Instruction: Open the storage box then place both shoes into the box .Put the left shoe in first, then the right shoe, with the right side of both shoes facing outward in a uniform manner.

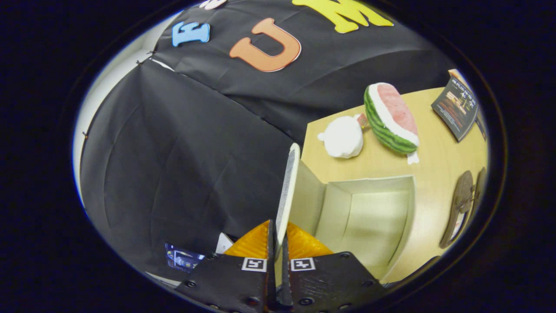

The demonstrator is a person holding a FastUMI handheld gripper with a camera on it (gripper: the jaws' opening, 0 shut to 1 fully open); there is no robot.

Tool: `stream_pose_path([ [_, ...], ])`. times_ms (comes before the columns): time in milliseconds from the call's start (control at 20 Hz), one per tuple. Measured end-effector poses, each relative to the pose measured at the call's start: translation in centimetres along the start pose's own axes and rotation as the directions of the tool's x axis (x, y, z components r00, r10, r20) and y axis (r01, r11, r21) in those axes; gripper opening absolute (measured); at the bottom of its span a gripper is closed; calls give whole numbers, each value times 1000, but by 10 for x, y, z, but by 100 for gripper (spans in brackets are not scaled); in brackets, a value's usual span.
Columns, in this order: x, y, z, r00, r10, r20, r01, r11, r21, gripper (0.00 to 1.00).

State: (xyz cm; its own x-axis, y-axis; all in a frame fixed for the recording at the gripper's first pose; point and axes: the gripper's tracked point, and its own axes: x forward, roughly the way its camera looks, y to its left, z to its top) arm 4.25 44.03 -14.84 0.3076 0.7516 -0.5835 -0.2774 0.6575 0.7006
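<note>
My gripper (278, 237) is shut on the storage box's lid (287, 191), both fingers pinching its edge. The lid stands swung up on edge, rising straight ahead of the fingers. To the right of the lid the pale storage box (369, 213) lies open on the wooden table, and its inside holds nothing. Two dark brown shoes (462, 208) lie side by side on the table beyond the box's right wall.
A watermelon-slice plush (391, 119) and a white plush (343, 137) rest on the table (438, 165) behind the box. A dark booklet (456, 108) lies at the table's far right. Black cloth walls close off the left and back.
</note>
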Motion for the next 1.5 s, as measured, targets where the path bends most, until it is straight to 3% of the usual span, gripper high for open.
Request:
stream_pose_path([
  [250,23,28,5,1000,11,-3,-11,1000,-3,11],
  [600,3,26,11,999,8,32,-7,1000,-31,80],
  [800,-21,-27,15,997,-73,30,73,997,-8,95],
  [1000,-52,-87,9,994,-113,1,113,993,31,96],
  [1250,-98,-180,9,973,-232,-5,232,972,15,96],
  [1500,-132,-277,-3,921,-389,-33,389,921,-6,96],
])
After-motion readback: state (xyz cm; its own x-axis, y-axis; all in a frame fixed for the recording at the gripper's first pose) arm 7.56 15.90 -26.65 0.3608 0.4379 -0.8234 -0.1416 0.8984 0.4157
